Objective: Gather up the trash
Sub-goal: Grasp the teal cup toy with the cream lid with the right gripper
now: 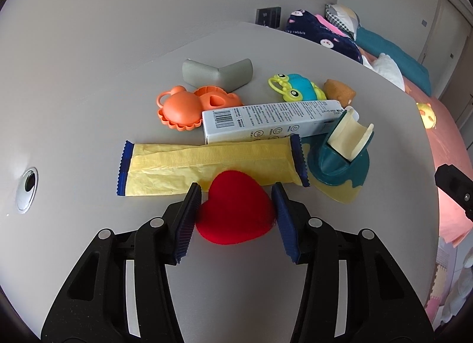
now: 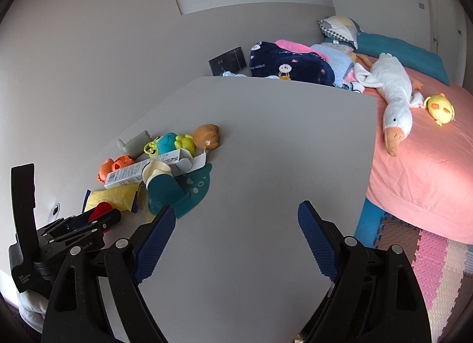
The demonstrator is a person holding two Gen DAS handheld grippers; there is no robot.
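A red heart-shaped plush [image 1: 235,211] lies on the grey table [image 1: 88,136], between the jaws of my left gripper [image 1: 236,192], which stand on either side of it, the left pad touching it. Behind it lies a yellow wrapper with blue ends [image 1: 207,165], and behind that a white carton with a barcode [image 1: 266,119]. My right gripper [image 2: 235,216] is open and empty above bare table, to the right of the pile. The left gripper [image 2: 97,218] shows at the right wrist view's lower left, with the heart [image 2: 100,210].
An orange toy [image 1: 183,106], a grey corner guard [image 1: 218,72], a blue-green frog toy [image 1: 298,88], a brown plush [image 1: 340,91] and a teal holder [image 1: 343,153] lie in the pile. A pink bed [image 2: 428,150] with a goose plush [image 2: 393,97] stands past the table's right edge.
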